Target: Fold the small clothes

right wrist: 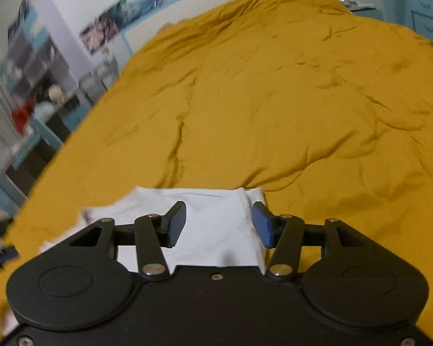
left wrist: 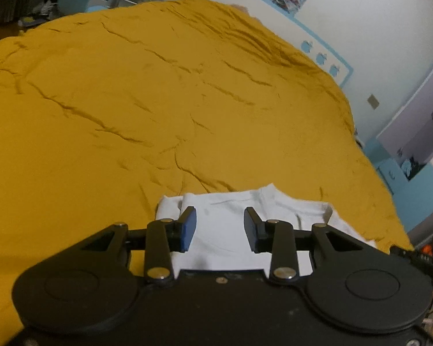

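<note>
A small white garment (left wrist: pixel 231 225) lies on the mustard-yellow bed cover (left wrist: pixel 158 101), near the front edge. In the left wrist view my left gripper (left wrist: pixel 220 225) hovers over it, open and holding nothing; the collar shows just beyond the right finger. In the right wrist view the same white garment (right wrist: pixel 216 225) lies under my right gripper (right wrist: pixel 218 222), which is open and empty over the garment's right edge. Its blue pads (right wrist: pixel 264 227) are apart. The near part of the garment is hidden by both gripper bodies.
The wrinkled yellow cover (right wrist: pixel 274 101) fills most of both views. A white and blue headboard (left wrist: pixel 274 17) and wall posters stand beyond it. Blue furniture (left wrist: pixel 401 178) stands at the bed's right side, and cluttered shelves (right wrist: pixel 37 86) at its left.
</note>
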Action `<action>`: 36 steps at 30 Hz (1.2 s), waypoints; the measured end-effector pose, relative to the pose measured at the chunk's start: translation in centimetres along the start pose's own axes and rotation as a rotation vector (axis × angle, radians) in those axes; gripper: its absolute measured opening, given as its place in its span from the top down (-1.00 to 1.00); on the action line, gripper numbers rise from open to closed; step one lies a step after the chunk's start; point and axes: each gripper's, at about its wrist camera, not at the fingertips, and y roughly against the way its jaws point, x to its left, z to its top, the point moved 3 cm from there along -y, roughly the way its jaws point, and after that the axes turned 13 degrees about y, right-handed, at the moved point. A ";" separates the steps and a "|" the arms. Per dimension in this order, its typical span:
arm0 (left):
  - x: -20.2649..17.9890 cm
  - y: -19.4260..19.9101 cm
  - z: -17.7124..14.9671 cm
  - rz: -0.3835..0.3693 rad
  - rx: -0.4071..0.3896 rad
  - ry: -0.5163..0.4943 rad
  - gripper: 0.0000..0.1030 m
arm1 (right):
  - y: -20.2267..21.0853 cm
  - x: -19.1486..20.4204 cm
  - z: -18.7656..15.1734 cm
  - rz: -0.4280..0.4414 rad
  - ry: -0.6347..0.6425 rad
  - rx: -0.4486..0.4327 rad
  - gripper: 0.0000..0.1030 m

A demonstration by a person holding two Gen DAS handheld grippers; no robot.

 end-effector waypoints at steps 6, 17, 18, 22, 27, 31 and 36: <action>1.0 -2.3 0.2 0.029 0.052 0.025 0.30 | -3.0 -0.5 0.3 -0.044 0.088 0.063 -0.01; 0.1 -4.5 0.7 0.090 0.088 -0.040 0.84 | -4.0 0.3 -0.4 -0.050 0.105 0.110 0.56; 0.1 -4.8 0.7 0.091 0.093 -0.050 0.90 | -4.0 0.3 -0.4 -0.058 0.103 0.110 0.58; -0.4 -4.4 0.6 0.104 0.021 -0.076 0.92 | -3.7 0.7 -0.2 -0.076 0.101 0.095 0.71; -1.0 -2.3 2.6 0.098 -0.111 -0.081 0.92 | -2.5 1.6 0.9 -0.079 0.120 0.034 0.74; 0.2 -5.1 2.3 0.190 -0.029 -0.096 0.91 | -4.3 1.5 0.8 -0.126 0.138 0.083 0.79; 1.7 -7.0 1.5 0.249 0.023 -0.055 0.74 | -6.2 0.2 -0.5 -0.147 0.088 0.121 0.81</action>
